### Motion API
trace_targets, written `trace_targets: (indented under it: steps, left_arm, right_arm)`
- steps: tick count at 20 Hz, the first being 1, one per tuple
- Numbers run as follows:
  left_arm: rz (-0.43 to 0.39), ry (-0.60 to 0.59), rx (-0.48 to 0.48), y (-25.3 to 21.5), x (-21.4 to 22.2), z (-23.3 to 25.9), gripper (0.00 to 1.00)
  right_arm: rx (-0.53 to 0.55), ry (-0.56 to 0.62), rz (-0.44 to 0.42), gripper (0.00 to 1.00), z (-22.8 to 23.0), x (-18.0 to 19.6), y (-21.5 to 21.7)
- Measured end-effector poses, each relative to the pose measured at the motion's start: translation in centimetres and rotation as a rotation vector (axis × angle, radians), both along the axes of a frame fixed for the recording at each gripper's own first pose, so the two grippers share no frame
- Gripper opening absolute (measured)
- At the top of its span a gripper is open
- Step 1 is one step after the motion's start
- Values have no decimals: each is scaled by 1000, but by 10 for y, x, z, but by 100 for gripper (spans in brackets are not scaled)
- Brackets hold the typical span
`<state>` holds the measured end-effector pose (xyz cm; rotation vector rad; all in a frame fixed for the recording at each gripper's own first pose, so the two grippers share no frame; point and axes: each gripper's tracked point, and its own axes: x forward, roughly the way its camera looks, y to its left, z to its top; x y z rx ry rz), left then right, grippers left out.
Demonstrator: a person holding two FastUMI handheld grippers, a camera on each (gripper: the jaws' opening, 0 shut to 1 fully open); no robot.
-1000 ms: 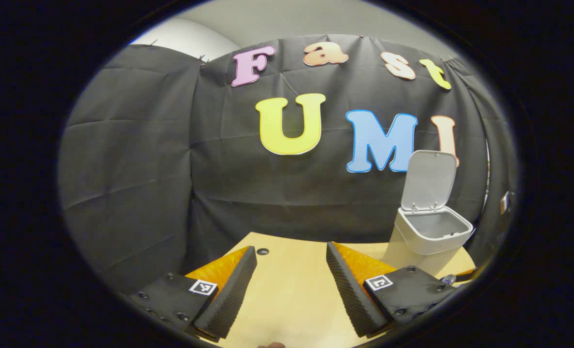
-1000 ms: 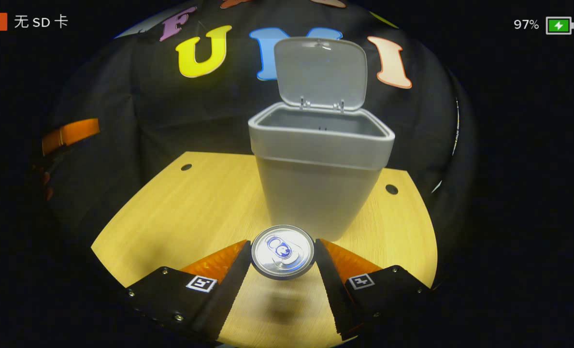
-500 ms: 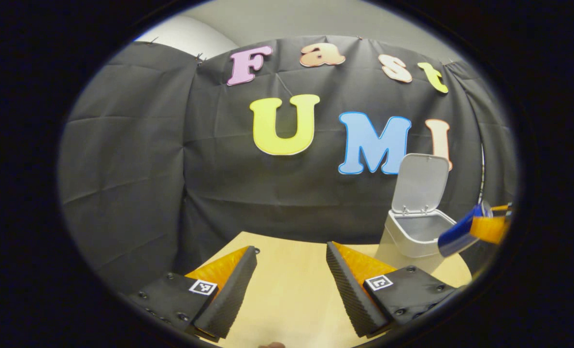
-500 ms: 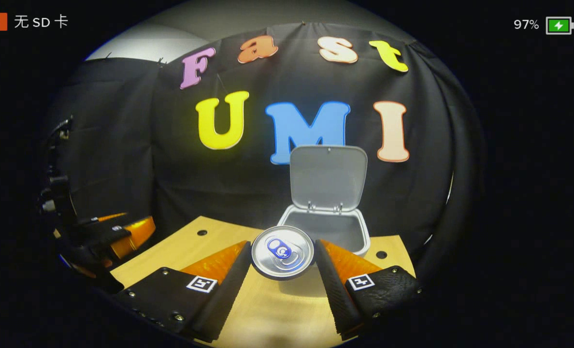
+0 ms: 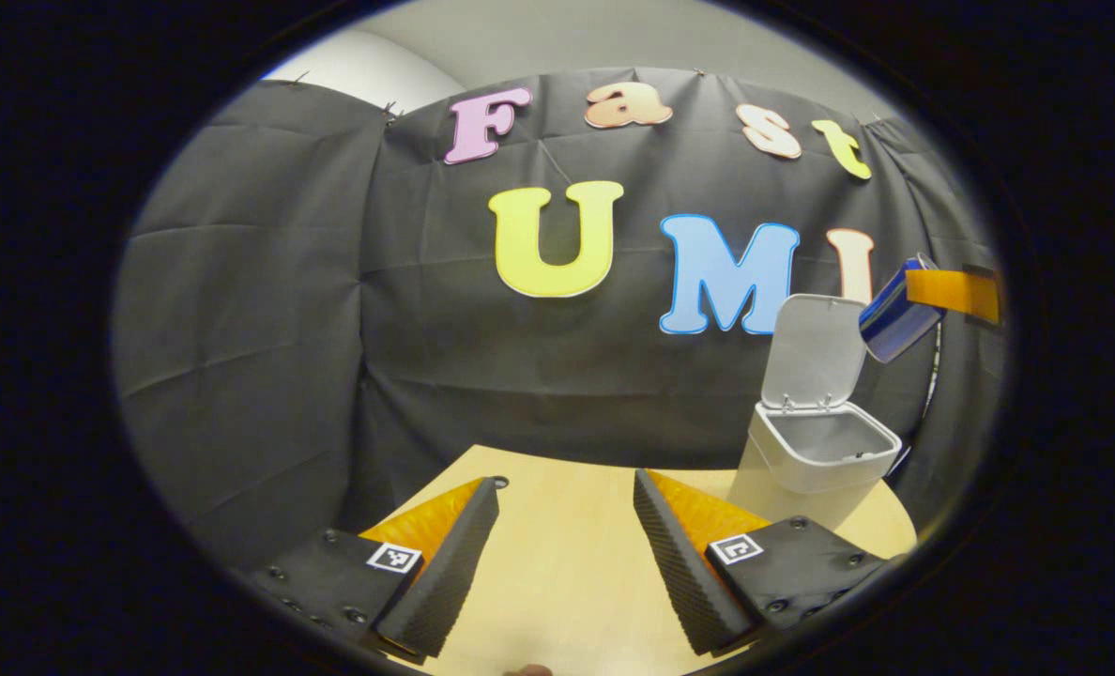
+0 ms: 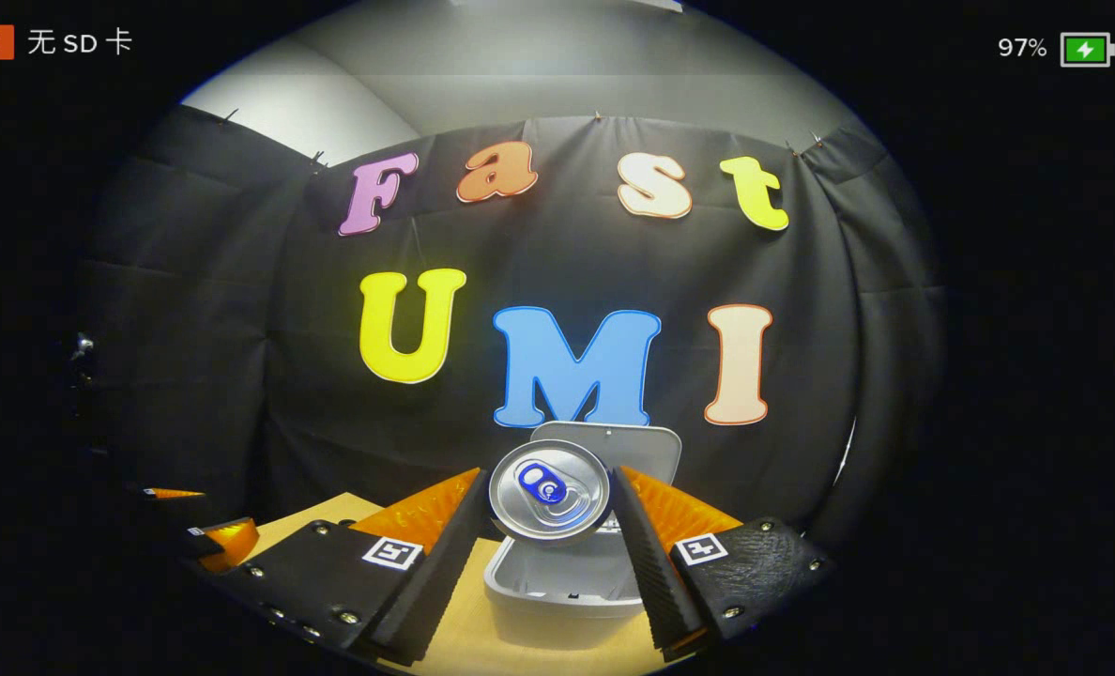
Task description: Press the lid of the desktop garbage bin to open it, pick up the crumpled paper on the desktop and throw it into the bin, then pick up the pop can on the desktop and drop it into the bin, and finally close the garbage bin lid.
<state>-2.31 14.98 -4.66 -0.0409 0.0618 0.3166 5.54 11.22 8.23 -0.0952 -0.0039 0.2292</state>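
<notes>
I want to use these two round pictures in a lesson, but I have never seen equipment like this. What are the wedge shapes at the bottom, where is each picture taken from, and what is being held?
There is no robot here. A person holds a two-finger gripper in each hand, and a wide-angle camera rides on each one, looking forward along its fingers. Those fingers are the wedges at the bottom.

In the left gripper view, the left gripper is open and empty above the wooden table. On the table stands the grey bin with its lid flipped up. Farther off, above the bin, you see the other gripper carrying the pop can.

In the right gripper view, the right gripper grips that same can, seen end-on, with the open bin just below it. The can looks ready to be dropped in.
</notes>
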Motion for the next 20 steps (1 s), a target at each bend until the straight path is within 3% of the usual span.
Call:
trace_targets:
  steps: [5,10,11,12,14,15,16,17,18,20]
  left_arm:
    - [12,4,-7,8,-8,-3,100]
    - [8,-1,2,5,-8,0,91]
    - [6,0,3,5,-7,-1,91]
    - [4,1,3,4,-4,-2,99]
    - [-1,4,2,2,-1,-2,99]
    - [-4,5,3,1,2,-2,99]
    - [-7,6,3,-1,4,-2,99]
    - [-10,7,3,-2,6,-2,95]
    - [-13,8,2,-3,7,-3,99]
    - [-19,9,1,-5,9,-3,95]
  right_arm:
    - [-16,30,-38,83,-21,34,-6]
    - [-3,108,-88,83,-54,65,-20]
    - [-7,119,-94,83,-59,69,-22]
    - [-8,124,-100,83,-64,72,-23]
    - [-4,132,-110,84,-70,77,-26]
    - [4,132,-115,85,-72,79,-27]
    - [12,142,-122,99,-75,81,-29]
    - [20,151,-125,100,-79,81,-30]
    - [27,159,-126,100,-80,81,-31]
    - [32,160,-127,100,-80,80,-32]
